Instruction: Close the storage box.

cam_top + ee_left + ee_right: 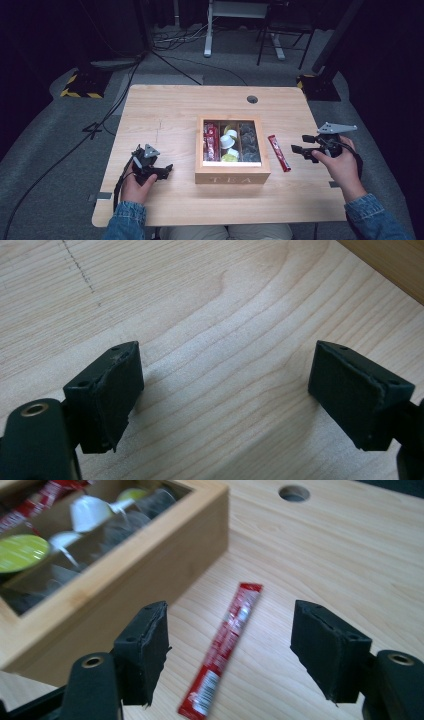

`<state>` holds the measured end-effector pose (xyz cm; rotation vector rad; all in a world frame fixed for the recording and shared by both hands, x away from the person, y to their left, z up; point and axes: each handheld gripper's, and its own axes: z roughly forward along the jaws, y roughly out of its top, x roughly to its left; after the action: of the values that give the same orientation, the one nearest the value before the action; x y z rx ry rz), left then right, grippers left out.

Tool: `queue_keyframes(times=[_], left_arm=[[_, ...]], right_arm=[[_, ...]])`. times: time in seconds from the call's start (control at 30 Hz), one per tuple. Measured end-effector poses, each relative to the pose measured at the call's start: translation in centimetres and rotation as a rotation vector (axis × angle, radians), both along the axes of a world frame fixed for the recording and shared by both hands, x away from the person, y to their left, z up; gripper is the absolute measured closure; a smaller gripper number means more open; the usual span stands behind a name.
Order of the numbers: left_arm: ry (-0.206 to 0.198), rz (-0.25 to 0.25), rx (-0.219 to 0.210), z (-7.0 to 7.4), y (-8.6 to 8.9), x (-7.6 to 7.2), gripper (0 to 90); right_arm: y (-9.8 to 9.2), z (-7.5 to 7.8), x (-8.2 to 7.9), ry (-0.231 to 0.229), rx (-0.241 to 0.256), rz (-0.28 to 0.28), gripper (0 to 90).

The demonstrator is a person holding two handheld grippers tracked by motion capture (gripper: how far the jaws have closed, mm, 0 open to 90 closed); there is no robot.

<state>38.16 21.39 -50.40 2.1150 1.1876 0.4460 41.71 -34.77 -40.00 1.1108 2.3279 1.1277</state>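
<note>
A wooden tea box (232, 175) marked TEA stands mid-table with a clear lid, holding red sachets, white and green capsules and dark packets. A red stick sachet (279, 153) lies flat on the table just right of the box. My right gripper (299, 149) hovers right of that sachet, open; in the right gripper view the sachet (223, 642) lies on the table between and beyond the spread jaws, with the box (150, 575) at left. My left gripper (169, 170) rests left of the box, open over bare wood (220, 365).
The light wooden table (165, 115) has a round cable hole (252, 99) near its far edge. Beyond the table are grey floor, cables, and desk and chair legs. Dark stands with striped bases sit at the far left and right corners.
</note>
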Motion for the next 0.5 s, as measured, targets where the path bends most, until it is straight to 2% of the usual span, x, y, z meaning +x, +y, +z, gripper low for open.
queue_keyframes(times=[0.2,0.5], left_arm=[[0.0,0.003,-0.003,0.0,0.1,0.1,14.9],[0.0,0.008,-0.005,0.0,0.2,0.2,14.9]], right_arm=[[-2.4,-1.3,0.8,0.025,0.003,-0.063,31.0],[-5.0,-3.4,2.1,0.048,-0.009,-0.112,30.6]])
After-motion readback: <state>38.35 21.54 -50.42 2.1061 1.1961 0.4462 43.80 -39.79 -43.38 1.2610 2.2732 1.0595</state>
